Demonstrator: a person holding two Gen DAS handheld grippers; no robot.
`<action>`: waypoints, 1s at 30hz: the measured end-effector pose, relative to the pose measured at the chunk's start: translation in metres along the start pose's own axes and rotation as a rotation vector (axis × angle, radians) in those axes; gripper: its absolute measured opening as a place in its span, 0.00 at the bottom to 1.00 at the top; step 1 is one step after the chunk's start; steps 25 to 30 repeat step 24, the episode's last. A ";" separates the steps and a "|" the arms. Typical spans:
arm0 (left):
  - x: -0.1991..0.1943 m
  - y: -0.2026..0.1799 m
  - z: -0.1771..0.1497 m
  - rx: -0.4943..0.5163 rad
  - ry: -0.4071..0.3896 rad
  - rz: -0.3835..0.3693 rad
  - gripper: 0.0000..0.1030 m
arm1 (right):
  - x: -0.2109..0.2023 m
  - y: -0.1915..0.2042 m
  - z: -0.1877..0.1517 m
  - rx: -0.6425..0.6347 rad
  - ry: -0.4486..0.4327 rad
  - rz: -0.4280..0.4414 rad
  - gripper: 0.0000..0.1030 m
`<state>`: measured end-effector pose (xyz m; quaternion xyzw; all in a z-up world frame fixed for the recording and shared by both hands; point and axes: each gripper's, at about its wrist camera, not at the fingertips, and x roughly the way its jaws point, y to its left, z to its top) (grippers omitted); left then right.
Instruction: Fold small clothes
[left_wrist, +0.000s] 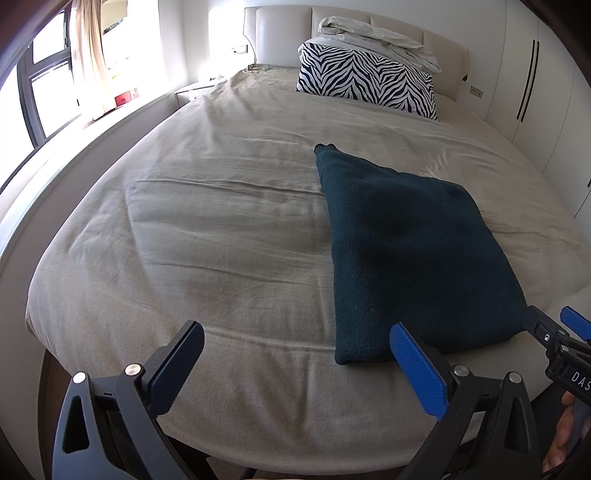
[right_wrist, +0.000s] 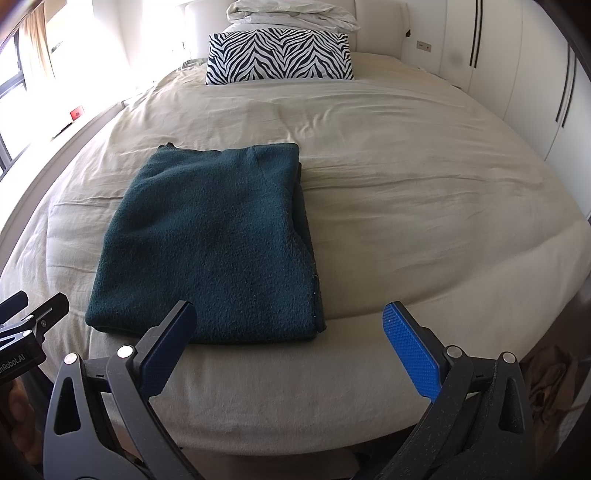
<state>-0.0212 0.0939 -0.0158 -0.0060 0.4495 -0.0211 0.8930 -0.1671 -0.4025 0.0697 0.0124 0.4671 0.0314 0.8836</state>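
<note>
1. Dark teal sweater (right_wrist: 207, 243) is folded into a neat rectangle, lying flat on the bed (right_wrist: 406, 192), left of centre in the right wrist view.
2. Right gripper (right_wrist: 291, 354) sits at the bottom edge, jaws wide apart, holding nothing.
3. Left gripper (left_wrist: 295, 365) is the same deal, jaws apart, just short of the sweater's near edge.
4. Zebra pillow (right_wrist: 279, 57) is up top by the headboard.
</note>
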 end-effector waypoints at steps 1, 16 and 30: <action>0.000 0.000 0.000 -0.001 0.002 -0.001 1.00 | 0.000 0.000 -0.001 0.001 0.000 0.001 1.00; 0.004 0.002 -0.002 0.010 0.009 -0.006 1.00 | 0.000 0.002 -0.004 0.002 0.004 0.003 1.00; 0.006 0.002 -0.002 0.017 0.007 0.000 1.00 | -0.001 0.003 -0.009 0.006 0.010 0.005 1.00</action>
